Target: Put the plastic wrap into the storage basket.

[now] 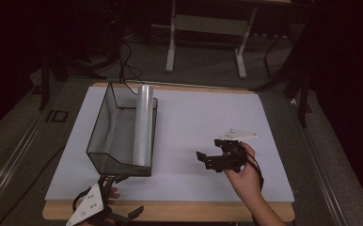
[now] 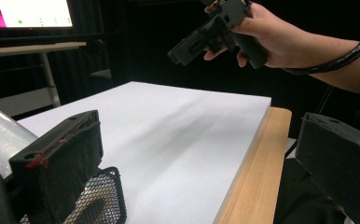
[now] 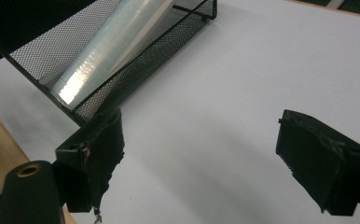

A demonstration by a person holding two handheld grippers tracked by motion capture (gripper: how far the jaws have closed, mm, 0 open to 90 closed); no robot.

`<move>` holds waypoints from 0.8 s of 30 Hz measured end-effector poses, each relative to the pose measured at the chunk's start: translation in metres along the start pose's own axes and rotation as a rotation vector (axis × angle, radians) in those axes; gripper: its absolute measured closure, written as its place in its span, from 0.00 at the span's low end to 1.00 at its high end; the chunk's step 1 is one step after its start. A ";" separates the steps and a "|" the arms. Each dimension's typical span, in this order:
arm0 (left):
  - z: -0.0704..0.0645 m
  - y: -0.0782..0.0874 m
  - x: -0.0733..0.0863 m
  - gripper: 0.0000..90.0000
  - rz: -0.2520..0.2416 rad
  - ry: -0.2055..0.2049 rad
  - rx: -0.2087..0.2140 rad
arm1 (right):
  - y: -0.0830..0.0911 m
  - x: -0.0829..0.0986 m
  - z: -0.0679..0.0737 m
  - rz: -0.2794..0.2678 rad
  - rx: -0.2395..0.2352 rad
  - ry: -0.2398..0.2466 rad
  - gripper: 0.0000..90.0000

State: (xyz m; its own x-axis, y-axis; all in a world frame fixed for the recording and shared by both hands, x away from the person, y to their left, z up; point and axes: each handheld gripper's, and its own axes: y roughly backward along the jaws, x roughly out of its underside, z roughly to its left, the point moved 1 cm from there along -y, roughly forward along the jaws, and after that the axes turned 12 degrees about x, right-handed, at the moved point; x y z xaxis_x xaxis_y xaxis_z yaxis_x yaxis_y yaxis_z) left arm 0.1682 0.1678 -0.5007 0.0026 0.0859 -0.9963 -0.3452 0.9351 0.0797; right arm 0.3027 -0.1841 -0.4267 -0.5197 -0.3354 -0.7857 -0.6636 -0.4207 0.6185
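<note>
A black mesh basket stands on the left half of the white board, and a roll of clear film lies lengthwise inside it. My left gripper hovers at the board's front edge just below the basket's near corner, open and holding nothing. In the left gripper view its pads stand wide apart, with the basket corner and the roll beside the left one. My right gripper, held in a hand, is open over bare board to the right of the basket. The right gripper view shows the basket and roll ahead.
The white board lies on a wooden table whose edge shows at the front. Beyond the table are a desk frame, cables on the floor and dark stands. A lit monitor sits far off in the left gripper view.
</note>
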 end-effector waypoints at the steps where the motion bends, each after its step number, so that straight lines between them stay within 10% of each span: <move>1: 0.000 0.000 0.000 0.01 0.001 0.000 0.001 | 0.003 0.004 -0.001 -0.006 0.003 0.000 0.17; 24: -0.001 -0.001 0.000 0.01 0.004 -0.002 0.005 | 0.012 0.057 -0.011 -0.013 0.043 0.014 0.17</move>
State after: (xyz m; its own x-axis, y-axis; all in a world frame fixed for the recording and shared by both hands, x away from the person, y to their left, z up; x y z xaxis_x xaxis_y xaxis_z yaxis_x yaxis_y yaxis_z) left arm 0.1679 0.1669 -0.5012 0.0029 0.0902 -0.9959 -0.3404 0.9365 0.0838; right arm 0.2708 -0.2181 -0.4642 -0.5030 -0.3422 -0.7936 -0.6934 -0.3883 0.6069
